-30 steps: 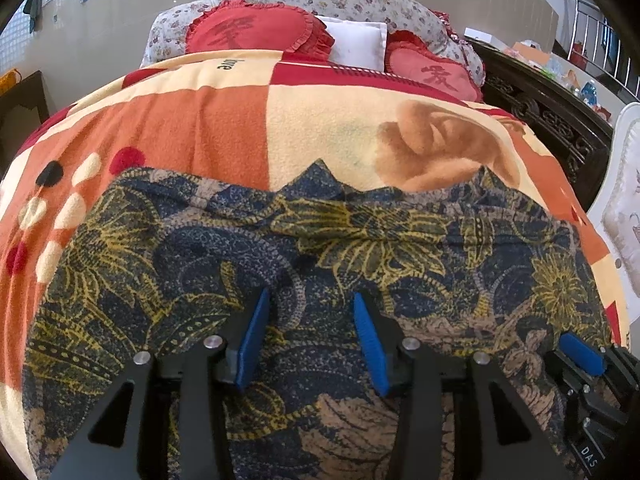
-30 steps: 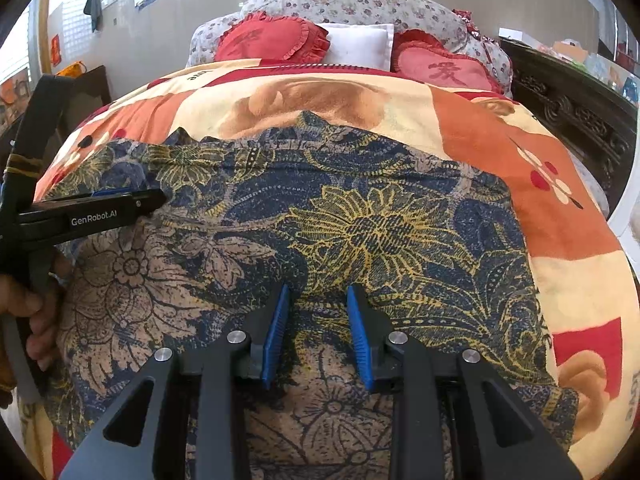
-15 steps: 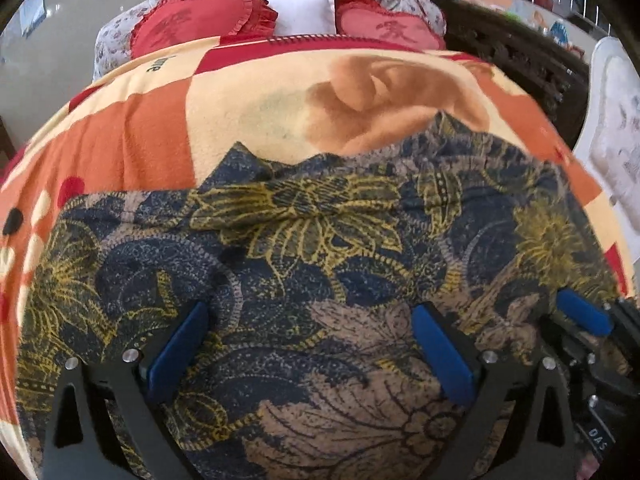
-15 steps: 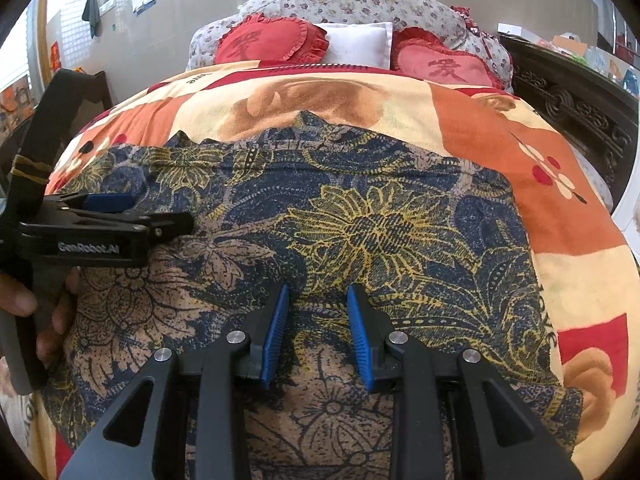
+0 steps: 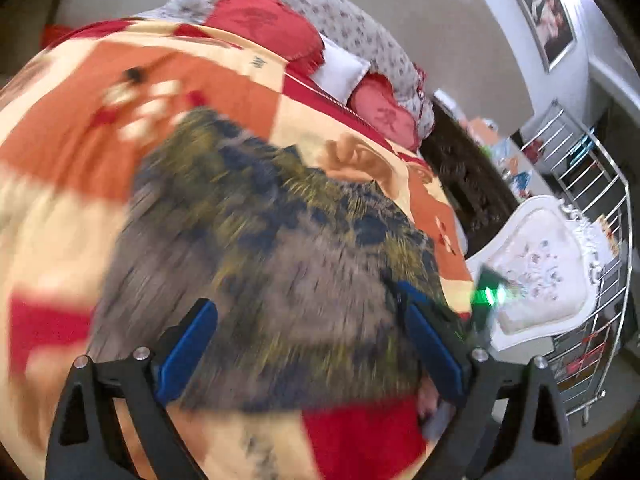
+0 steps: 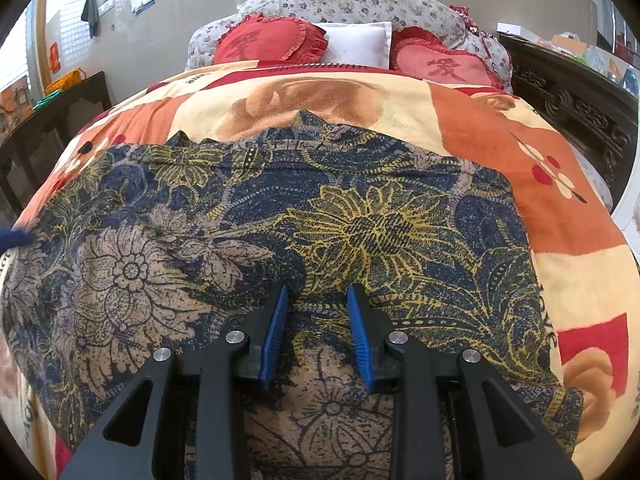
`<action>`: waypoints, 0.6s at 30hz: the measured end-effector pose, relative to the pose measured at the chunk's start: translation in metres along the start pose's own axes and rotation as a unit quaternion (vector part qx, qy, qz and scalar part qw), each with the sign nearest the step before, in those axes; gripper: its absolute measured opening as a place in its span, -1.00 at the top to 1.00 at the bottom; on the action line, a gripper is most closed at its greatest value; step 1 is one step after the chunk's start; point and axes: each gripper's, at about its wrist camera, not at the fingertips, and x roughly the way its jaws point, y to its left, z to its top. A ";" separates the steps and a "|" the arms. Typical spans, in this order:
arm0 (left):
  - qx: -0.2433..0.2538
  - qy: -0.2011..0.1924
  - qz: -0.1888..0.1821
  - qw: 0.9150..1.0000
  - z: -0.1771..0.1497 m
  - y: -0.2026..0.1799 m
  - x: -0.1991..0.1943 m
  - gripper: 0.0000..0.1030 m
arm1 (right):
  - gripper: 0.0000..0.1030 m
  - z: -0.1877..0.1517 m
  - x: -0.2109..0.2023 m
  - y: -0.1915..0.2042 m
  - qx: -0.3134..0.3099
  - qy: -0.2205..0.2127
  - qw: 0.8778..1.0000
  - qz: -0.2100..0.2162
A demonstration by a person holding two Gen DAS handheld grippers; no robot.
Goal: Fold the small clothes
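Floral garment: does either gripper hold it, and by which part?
The left gripper holds nothing; its wide jaws are closing over the floral garment. The right gripper straddles cloth in its near part; whether it grips cannot be told.

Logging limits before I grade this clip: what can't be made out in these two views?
- Left wrist view: motion blur smears the dark floral-print garment; its pattern and folds are unreadable.
- Left wrist view: the right gripper shows only as a blurred green light by the frame's right side.
- Right wrist view: the garment's near edge is hidden behind the right gripper; whether it pinches cloth is unclear.
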 end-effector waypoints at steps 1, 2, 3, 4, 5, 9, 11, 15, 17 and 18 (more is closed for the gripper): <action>-0.006 -0.001 0.001 1.000 -0.006 0.010 -0.008 -0.89 | 0.32 0.000 0.000 0.000 0.000 0.000 1.000 0.001; -0.013 -0.003 0.003 1.000 -0.018 0.016 -0.013 -0.89 | 0.32 0.000 0.000 0.000 0.001 -0.001 1.000 0.001; -0.021 -0.006 0.004 1.000 -0.027 0.023 -0.017 -0.89 | 0.32 0.000 -0.001 0.000 0.002 0.000 1.000 0.002; -0.028 -0.011 0.002 1.000 -0.034 0.029 -0.021 -0.89 | 0.32 0.000 0.000 -0.001 0.002 0.000 1.000 0.003; -0.037 -0.017 0.001 0.999 -0.042 0.036 -0.023 -0.89 | 0.32 0.000 -0.001 0.000 0.002 -0.001 1.000 0.003; -0.090 -0.037 -0.001 0.995 -0.058 0.065 -0.020 -0.89 | 0.32 0.000 -0.001 -0.001 0.001 -0.001 1.000 0.001; -0.103 -0.049 -0.015 0.993 -0.057 0.075 -0.018 -0.89 | 0.32 0.000 -0.001 -0.001 0.001 -0.001 1.000 0.001; -0.123 -0.047 -0.022 0.991 -0.046 0.082 -0.011 -0.89 | 0.32 0.000 -0.001 0.000 0.001 -0.001 1.000 0.001; -0.160 -0.046 -0.027 0.986 -0.042 0.091 -0.009 -0.89 | 0.32 0.000 -0.001 0.000 0.002 -0.001 1.000 0.001; -0.187 -0.048 -0.035 0.981 -0.038 0.096 -0.009 -0.90 | 0.32 0.000 -0.001 0.000 0.001 -0.001 1.000 0.000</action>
